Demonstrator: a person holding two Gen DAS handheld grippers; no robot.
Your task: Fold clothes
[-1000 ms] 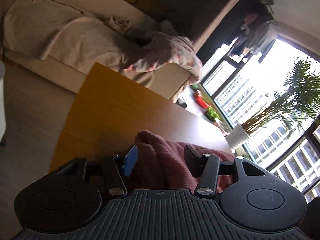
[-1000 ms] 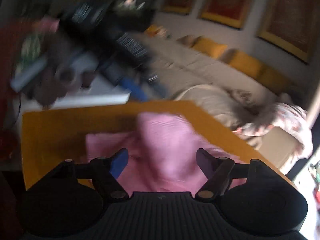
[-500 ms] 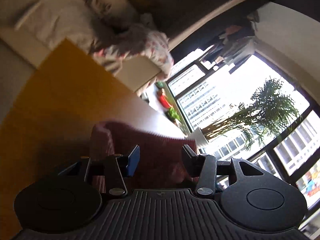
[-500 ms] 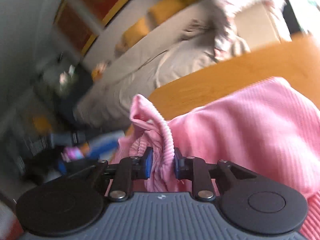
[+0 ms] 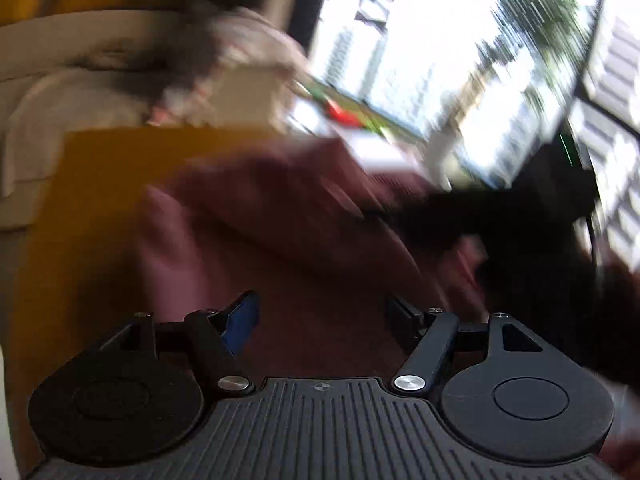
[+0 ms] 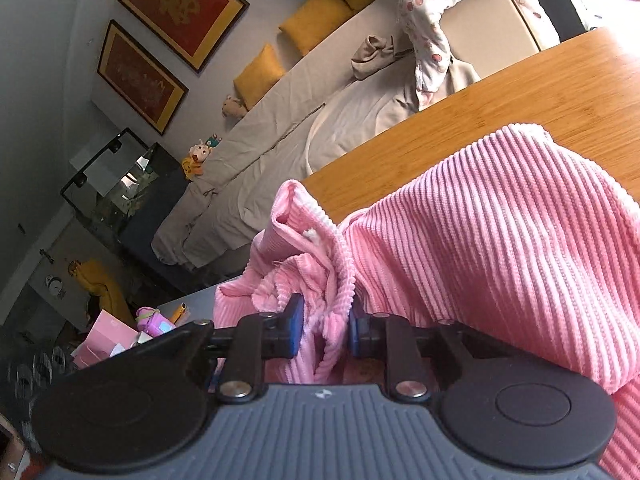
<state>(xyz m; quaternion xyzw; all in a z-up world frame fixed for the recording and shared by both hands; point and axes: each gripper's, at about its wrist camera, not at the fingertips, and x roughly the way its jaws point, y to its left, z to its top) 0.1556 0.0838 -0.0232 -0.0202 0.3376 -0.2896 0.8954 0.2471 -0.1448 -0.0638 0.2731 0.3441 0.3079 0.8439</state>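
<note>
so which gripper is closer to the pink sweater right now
Right. The right gripper is shut on a bunched edge of the pink sweater; the left gripper is open just above it, not gripping.

My right claw is black with blue pads, and the ribbed sweater bunched in it is bubblegum pink with paler ridges. The bench beyond the sweater is honey-orange wood. Behind the bench, the sofa is beige with mustard-yellow cushions; a white blanket with red and blue spots drapes over its arm. My left claw is black too, one pad blue.
</note>
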